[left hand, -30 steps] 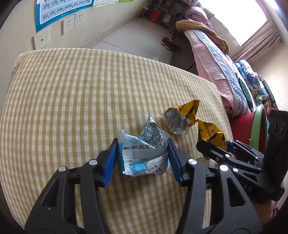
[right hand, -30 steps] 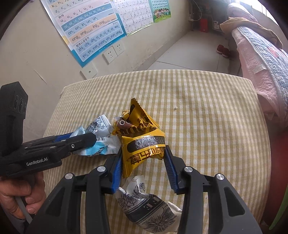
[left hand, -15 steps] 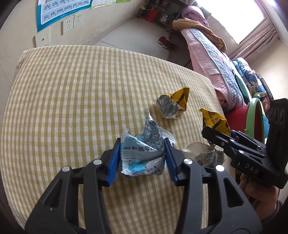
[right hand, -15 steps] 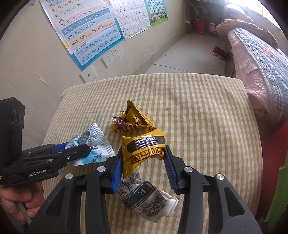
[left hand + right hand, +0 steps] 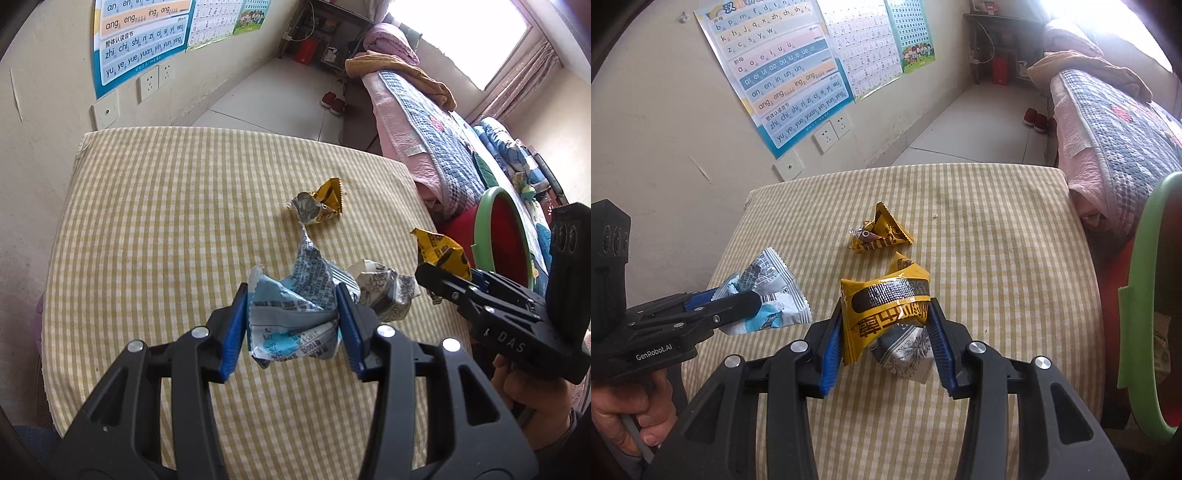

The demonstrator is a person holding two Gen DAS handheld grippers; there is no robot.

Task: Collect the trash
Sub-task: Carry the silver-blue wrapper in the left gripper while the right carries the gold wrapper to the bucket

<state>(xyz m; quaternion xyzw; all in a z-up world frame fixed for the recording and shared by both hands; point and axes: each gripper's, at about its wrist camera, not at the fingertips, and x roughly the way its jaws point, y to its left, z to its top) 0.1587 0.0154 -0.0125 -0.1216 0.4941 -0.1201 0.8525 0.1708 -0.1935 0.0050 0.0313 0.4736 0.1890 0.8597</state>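
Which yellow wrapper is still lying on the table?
The crumpled yellow wrapper farther back on the checked cloth. The other yellow wrapper is pinched in the right tongs.

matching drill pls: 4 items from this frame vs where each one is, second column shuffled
Items:
1. blue-white wrapper
2. yellow packet with black band
3. crumpled yellow wrapper
4. black-and-white patterned wrapper

Places:
A. lying on the checked cloth, farther from the tools
B. clamped in the left tool
C. on the cloth near both tools, not gripped
D. clamped in the right tool

Pairs: 1-B, 2-D, 3-A, 4-C
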